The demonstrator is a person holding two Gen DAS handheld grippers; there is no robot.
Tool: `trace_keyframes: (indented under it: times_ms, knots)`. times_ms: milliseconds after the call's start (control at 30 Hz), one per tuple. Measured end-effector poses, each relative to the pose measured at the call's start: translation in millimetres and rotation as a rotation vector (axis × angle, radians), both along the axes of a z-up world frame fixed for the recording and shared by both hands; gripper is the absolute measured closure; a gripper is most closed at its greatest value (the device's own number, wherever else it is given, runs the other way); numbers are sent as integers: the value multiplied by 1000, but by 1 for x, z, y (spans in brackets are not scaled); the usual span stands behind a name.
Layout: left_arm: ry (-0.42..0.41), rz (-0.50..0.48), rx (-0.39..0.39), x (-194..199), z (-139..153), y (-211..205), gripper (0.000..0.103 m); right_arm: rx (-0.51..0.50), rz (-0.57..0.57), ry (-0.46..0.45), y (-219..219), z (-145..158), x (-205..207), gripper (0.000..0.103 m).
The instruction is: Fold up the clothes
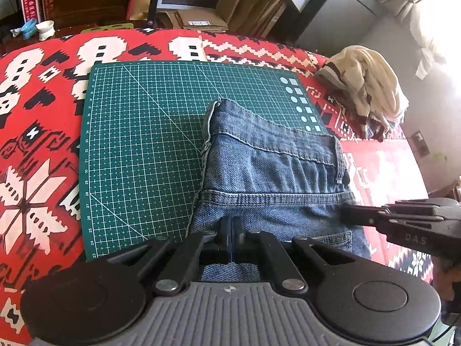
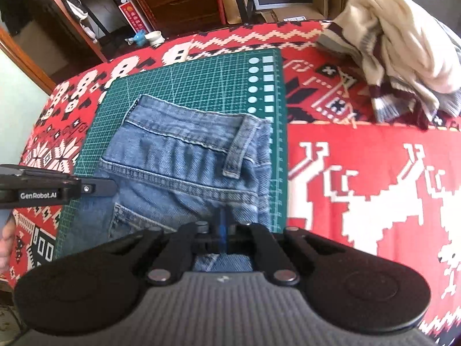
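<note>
Folded blue jeans (image 1: 270, 173) lie on the green cutting mat (image 1: 144, 132), waistband toward the far side. My left gripper (image 1: 232, 225) is shut on the near left part of the jeans, denim pinched between its fingers. My right gripper (image 2: 223, 222) is shut on the near right part of the jeans (image 2: 184, 158), close to the right edge of the mat (image 2: 201, 77). Each gripper shows in the other's view, the right gripper (image 1: 345, 216) coming in from the right and the left gripper (image 2: 112, 187) from the left.
A cream sweater pile (image 1: 371, 86) sits on the red patterned tablecloth (image 1: 37, 132) at the far right, also seen as a cream sweater pile (image 2: 403, 49). Beyond the table stand cardboard boxes (image 1: 230, 5), a small white bowl (image 1: 46, 28) and dark furniture. A hand (image 2: 5, 239) shows at the left edge.
</note>
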State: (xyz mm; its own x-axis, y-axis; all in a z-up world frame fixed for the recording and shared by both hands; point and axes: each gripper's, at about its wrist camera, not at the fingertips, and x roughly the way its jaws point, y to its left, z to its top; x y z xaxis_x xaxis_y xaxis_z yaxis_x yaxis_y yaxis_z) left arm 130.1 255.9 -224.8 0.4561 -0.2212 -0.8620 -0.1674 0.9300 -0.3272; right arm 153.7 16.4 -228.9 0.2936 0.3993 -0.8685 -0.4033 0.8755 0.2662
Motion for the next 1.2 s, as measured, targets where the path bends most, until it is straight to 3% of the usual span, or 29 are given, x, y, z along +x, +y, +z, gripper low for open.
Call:
trace_keyframes:
  times_ms: [133, 167, 300, 533, 800, 867, 933, 1033, 1200]
  knots:
    - [-18, 39, -50, -5, 6, 2, 101, -2, -16, -2, -13, 3, -2, 102]
    - [-24, 37, -62, -6, 8, 0, 101, -3, -20, -2, -16, 4, -2, 96]
    - [-38, 11, -93, -5, 11, -12, 101, 13, 11, -12, -7, 7, -9, 96]
    - [-17, -70, -21, 7, -2, -35, 100, 26, 108, -20, 39, 0, -14, 96]
    - [-15, -73, -6, 2, 5, -27, 101, -59, 25, -31, -4, 1, -7, 102]
    - [-10, -58, -12, -3, 7, -22, 101, -69, -19, -22, -22, 1, -4, 102]
    - [-1, -45, -5, -8, 8, -17, 101, -88, -45, -19, -36, 2, -1, 93]
    - [11, -29, 3, -17, 9, -12, 101, -76, -82, -8, -53, 6, 0, 93]
    - [7, -40, -12, -26, 15, -15, 101, -43, 19, -56, -39, 22, -12, 93]
